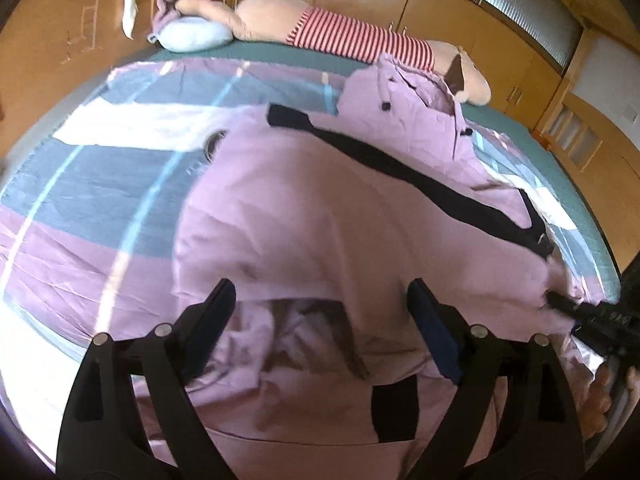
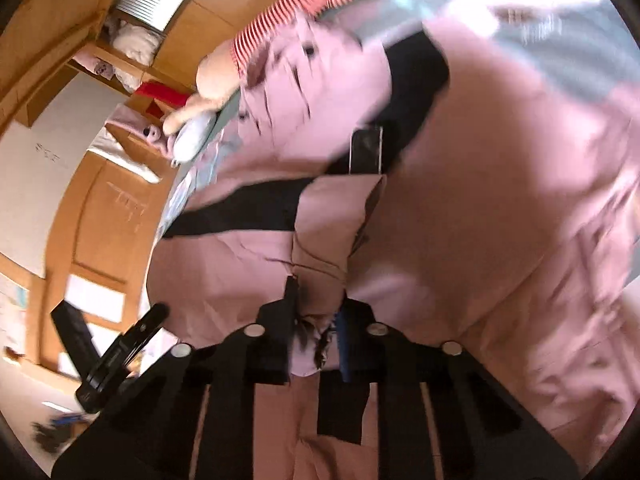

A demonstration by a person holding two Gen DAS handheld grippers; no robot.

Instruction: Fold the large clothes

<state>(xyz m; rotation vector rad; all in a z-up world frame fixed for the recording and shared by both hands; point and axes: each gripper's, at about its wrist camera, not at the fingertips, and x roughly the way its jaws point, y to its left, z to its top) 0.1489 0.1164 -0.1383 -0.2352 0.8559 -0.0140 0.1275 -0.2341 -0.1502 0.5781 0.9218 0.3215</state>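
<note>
A large pink garment (image 1: 320, 200) with a black strap (image 1: 400, 160) across it lies spread on the bed. In the left wrist view my left gripper (image 1: 322, 300) hovers open over the garment's near part, with cloth beneath the fingers but nothing pinched. My right gripper (image 1: 560, 302) reaches in at the right edge and bites the garment's side. The right wrist view shows the right gripper (image 2: 318, 308) shut on a bunched fold of the pink garment (image 2: 500, 200), lifting it slightly. The left gripper (image 2: 108, 320) appears open at lower left there.
The bed has a patchwork cover (image 1: 100, 180) in pink, grey and white. A big plush toy (image 1: 340, 28) in a red striped top and a pale blue pillow (image 1: 192, 36) lie along the far edge. Wooden wardrobes (image 1: 500, 52) stand behind. A hand (image 1: 600, 392) holds the right gripper.
</note>
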